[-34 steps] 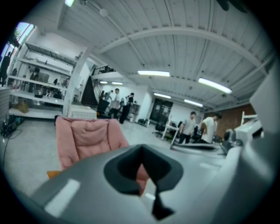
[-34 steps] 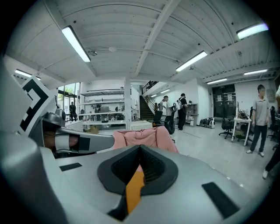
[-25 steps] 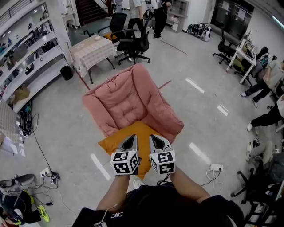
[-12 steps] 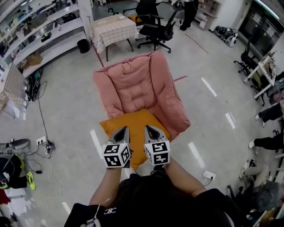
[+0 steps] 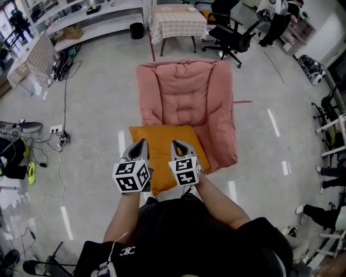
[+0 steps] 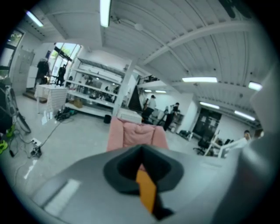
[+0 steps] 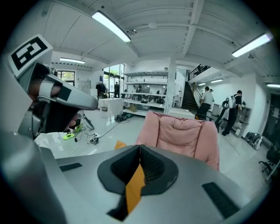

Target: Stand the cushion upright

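Note:
An orange cushion lies flat on the front of the seat of a pink padded lounge chair, with its near edge past the seat's edge. My left gripper and right gripper hover side by side over the cushion's near half, both pointing toward the chair. The left gripper has its jaws shut, and a strip of the cushion shows in the slit below the tips. The right gripper is likewise shut, with the cushion showing below. I cannot tell if either touches the cushion.
A table with a checked cloth and a black office chair stand behind the lounge chair. Cables and a power strip lie on the floor at the left. Shelving runs along the back left. People stand and sit at the right and far back.
The head view has swung, so the chair now faces straight on. Both grippers have stayed side by side over the cushion's near half, rolled a little, and stayed shut.

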A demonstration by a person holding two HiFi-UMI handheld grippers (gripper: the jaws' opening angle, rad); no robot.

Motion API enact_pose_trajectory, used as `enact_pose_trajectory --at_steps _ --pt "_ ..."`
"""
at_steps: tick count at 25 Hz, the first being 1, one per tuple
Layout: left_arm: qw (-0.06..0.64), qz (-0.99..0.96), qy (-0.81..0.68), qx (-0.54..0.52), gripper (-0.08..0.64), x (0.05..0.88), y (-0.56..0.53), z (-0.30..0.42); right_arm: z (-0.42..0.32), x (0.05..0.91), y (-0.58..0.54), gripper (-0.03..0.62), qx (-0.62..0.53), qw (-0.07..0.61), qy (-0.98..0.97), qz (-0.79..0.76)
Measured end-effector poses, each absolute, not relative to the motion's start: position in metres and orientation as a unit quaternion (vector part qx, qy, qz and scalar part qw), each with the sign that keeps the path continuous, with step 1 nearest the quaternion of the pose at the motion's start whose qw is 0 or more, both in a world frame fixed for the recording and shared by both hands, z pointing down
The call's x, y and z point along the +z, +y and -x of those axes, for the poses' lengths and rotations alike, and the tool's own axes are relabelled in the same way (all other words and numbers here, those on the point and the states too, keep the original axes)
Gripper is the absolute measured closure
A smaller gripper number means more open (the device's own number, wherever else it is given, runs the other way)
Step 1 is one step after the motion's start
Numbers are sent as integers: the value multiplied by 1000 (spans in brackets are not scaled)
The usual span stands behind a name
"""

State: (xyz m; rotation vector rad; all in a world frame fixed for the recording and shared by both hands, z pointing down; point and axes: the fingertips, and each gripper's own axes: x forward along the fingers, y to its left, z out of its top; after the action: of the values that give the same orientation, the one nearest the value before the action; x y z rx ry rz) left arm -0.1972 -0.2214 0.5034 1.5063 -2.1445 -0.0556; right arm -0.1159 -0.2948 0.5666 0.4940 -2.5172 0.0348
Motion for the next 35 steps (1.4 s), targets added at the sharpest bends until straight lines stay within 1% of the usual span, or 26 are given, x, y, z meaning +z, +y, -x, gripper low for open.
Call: enact_pose_trajectory --at_steps 2,6,11,15,19,22,25,26,27,29,32,35 --pt "254 -536 -805 -26 561 502 -216 207 129 580 -292 592 21 296 -943 -151" --pt "271 -478 -835 -43 561 509 -177 225 153 610 -259 532 33 335 -939 -71" --pt "290 -424 -856 -54 561 523 -129 240 175 655 -214 452 82 373 -924 -1" --pt "295 -404 -864 -63 561 530 -101 252 182 697 -194 381 78 413 -908 5" --pt "300 -390 -868 -64 561 537 -80 258 176 734 -184 317 44 475 -879 4" --pt "306 -388 -867 -65 561 541 -70 261 167 764 -178 288 26 524 -851 2" --pt "308 -389 -865 -69 561 542 -65 265 158 792 -175 288 7 573 -819 4" --pt "308 -390 -865 -69 561 542 -64 265 156 796 -174 290 5 580 -814 5" --pt "308 -391 -865 -68 561 542 -64 265 155 798 -173 305 4 583 -813 5" --pt "308 -394 -863 -66 561 542 -66 265 153 799 -176 366 -1 582 -813 0" --pt "308 -402 -860 -66 561 541 -72 266 151 792 -186 487 -6 574 -819 -11" --pt "307 -416 -854 -68 561 538 -85 264 147 778 -198 546 -11 561 -827 -18"
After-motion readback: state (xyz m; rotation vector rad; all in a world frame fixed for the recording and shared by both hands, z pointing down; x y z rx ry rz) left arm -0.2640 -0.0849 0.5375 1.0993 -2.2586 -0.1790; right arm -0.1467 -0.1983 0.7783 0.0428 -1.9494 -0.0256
